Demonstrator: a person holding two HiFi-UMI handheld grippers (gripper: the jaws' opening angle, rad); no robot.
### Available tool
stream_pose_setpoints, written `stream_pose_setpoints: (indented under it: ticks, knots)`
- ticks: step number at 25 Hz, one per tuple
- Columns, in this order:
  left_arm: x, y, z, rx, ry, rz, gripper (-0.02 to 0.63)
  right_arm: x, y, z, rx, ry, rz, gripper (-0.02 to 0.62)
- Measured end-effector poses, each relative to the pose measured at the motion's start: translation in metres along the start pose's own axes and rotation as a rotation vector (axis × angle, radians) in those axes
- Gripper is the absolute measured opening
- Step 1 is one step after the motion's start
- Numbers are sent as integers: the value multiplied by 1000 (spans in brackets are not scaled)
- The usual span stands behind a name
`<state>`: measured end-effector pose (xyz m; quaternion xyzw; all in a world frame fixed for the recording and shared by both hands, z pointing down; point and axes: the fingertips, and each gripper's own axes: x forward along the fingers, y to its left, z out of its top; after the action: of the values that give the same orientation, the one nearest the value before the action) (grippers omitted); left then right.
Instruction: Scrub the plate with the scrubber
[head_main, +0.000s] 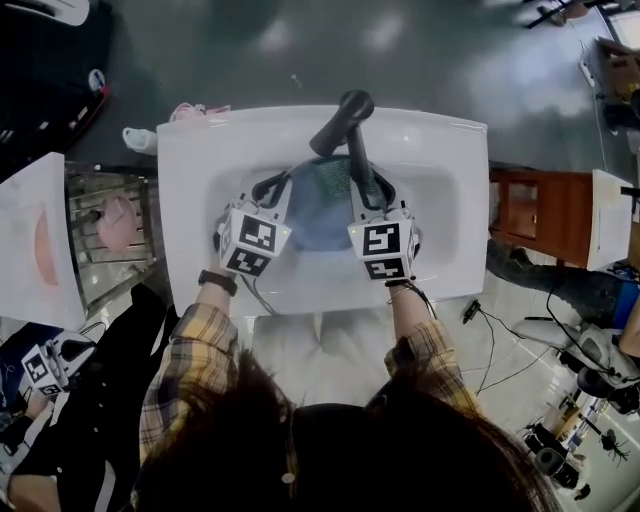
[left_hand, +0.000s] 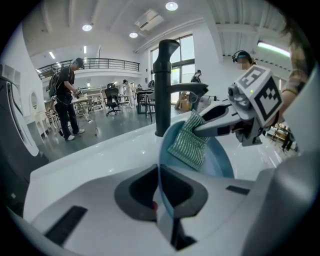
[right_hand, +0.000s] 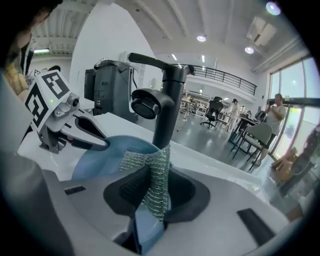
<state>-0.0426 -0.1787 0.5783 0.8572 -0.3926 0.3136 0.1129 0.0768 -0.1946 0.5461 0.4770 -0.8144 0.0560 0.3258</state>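
plate (head_main: 318, 222) partly hidden, faucet (head_main: 340, 120) overlapping it

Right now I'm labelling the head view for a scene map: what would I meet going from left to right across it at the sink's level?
wire rack → left gripper → plate → right gripper → wooden stand

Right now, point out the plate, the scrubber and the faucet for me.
plate (left_hand: 216, 162), left gripper view, on its blue inner face right of the scrubber.
scrubber (right_hand: 156, 175), right gripper view, on the green mesh between the jaws.
faucet (left_hand: 162, 95), left gripper view, on its dark upright column.
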Motion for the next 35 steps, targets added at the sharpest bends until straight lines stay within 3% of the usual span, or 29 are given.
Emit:
stream_pose_setpoints:
  ticks: [7, 16, 21, 25, 31, 35]
  knots:
    - [0, -1, 2, 0, -3, -1, 26, 9, 25, 4, -98, 17, 23, 97]
    - [1, -1, 1, 0, 17, 7, 26, 15, 60, -5, -93, 66, 131, 97]
    - [1, 0, -2, 13, 40, 15, 28, 16, 82, -22, -65, 142, 218, 100]
    - [3, -1, -5, 22, 57, 14, 28, 11, 96, -47, -100, 228, 281, 104]
    - [5, -4, -6, 23, 64, 6, 28, 1, 89, -76, -119, 308, 295, 104]
    - [8, -6, -4, 68, 71, 6, 28, -7, 69, -91, -116, 343, 273, 104]
